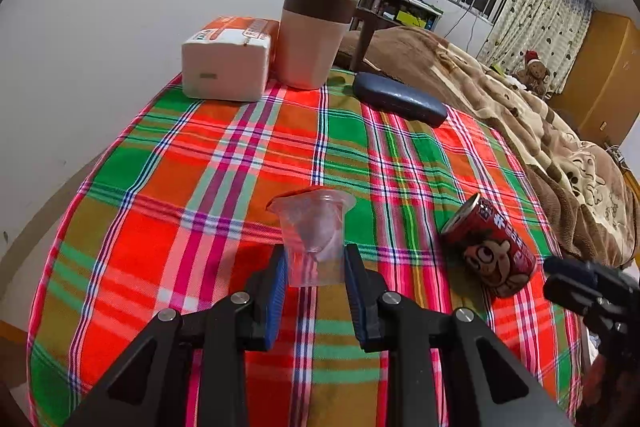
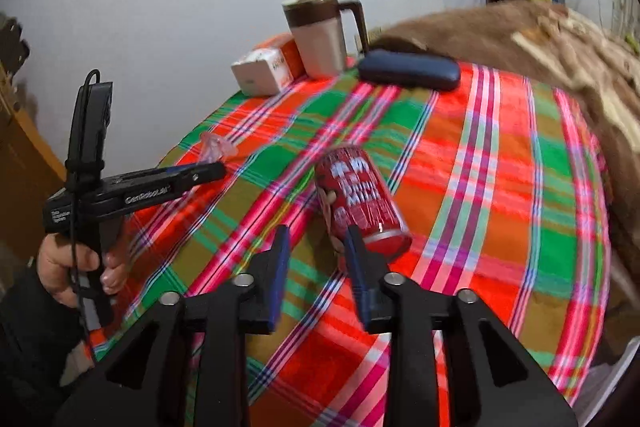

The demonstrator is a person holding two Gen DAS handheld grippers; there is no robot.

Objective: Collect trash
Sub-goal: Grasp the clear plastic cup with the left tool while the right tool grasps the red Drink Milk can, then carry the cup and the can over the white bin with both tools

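Note:
A clear plastic cup (image 1: 314, 233) stands upright on the plaid tablecloth (image 1: 224, 163). My left gripper (image 1: 316, 267) straddles its lower part, blue pads on both sides, jaws open; contact is unclear. A red drink can (image 1: 494, 247) lies on its side to the right. In the right wrist view the can (image 2: 360, 199) lies just ahead of my right gripper (image 2: 316, 247), which is open and empty; its right finger (image 2: 356, 255) overlaps the can's near end. The left gripper (image 2: 200, 173) and cup (image 2: 214, 147) show at left.
At the table's far end stand a tissue pack (image 1: 228, 59), a brown-lidded mug (image 1: 314, 35) and a dark glasses case (image 1: 400, 99). A bed with a brown blanket (image 1: 520, 123) borders the table's right side. A white wall runs behind and to the left.

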